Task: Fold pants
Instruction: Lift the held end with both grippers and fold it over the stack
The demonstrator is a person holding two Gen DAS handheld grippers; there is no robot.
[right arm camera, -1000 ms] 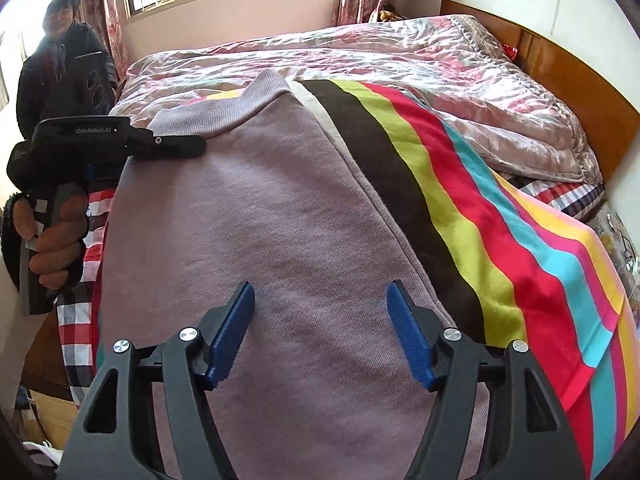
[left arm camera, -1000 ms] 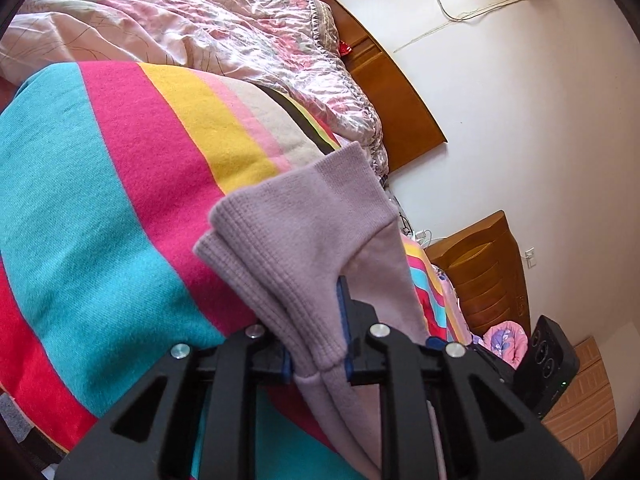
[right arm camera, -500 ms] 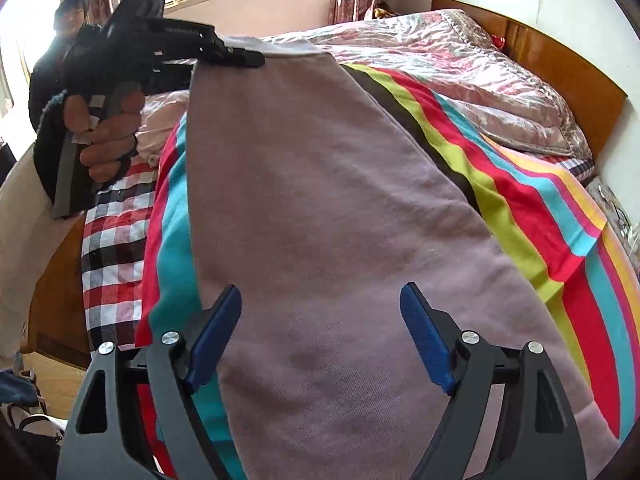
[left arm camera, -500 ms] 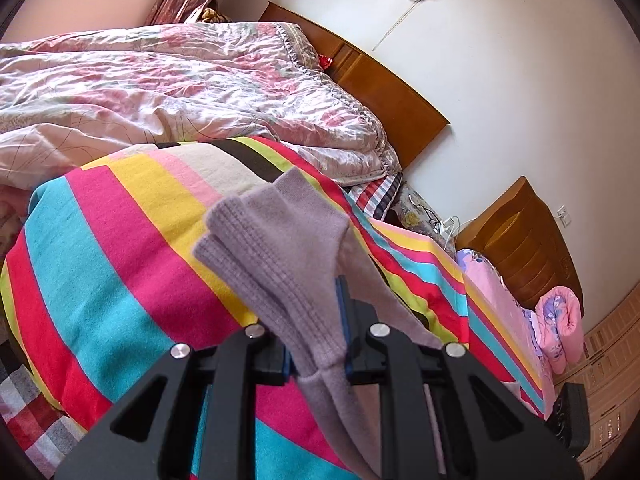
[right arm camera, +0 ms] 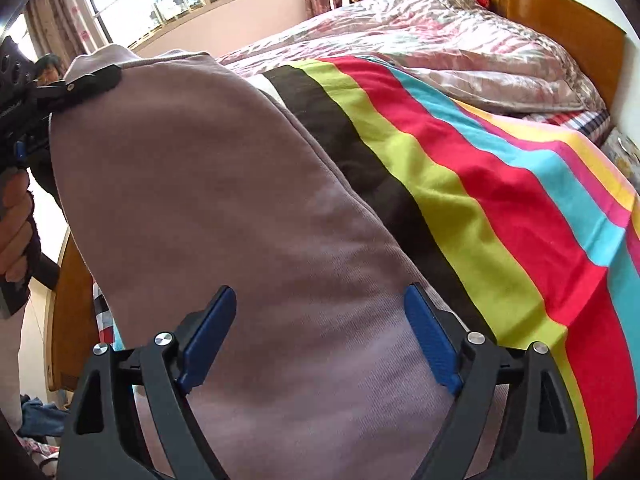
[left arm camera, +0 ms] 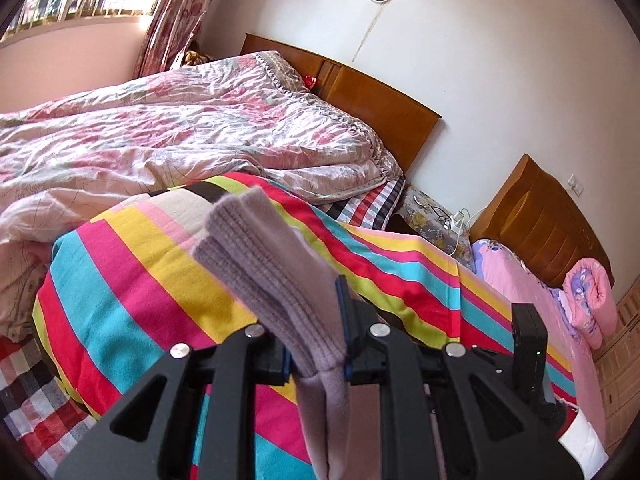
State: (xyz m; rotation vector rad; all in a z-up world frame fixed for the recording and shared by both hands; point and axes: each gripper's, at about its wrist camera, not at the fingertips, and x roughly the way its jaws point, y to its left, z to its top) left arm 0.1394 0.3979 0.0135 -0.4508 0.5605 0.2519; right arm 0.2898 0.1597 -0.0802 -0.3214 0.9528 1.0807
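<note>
The mauve knit pants (right arm camera: 224,216) are lifted at one end above the striped blanket (right arm camera: 500,200). My left gripper (left arm camera: 316,344) is shut on the ribbed cuffs (left arm camera: 264,256), which stick up between its blue pads. In the right wrist view the left gripper (right arm camera: 88,84) holds that end high at the upper left. My right gripper (right arm camera: 320,340) is open, its blue pads (right arm camera: 428,340) spread on either side of the fabric near the camera, touching nothing that I can see.
A pink floral quilt (left arm camera: 180,128) lies bunched at the head of the bed before a wooden headboard (left arm camera: 380,100). A second bed with pink bedding (left arm camera: 532,288) stands to the right. A person (right arm camera: 48,72) stands by the window.
My left gripper has raised the cuffs higher and swung them toward the right gripper, so the pants hang steeper. The right gripper stayed open over the fabric.
</note>
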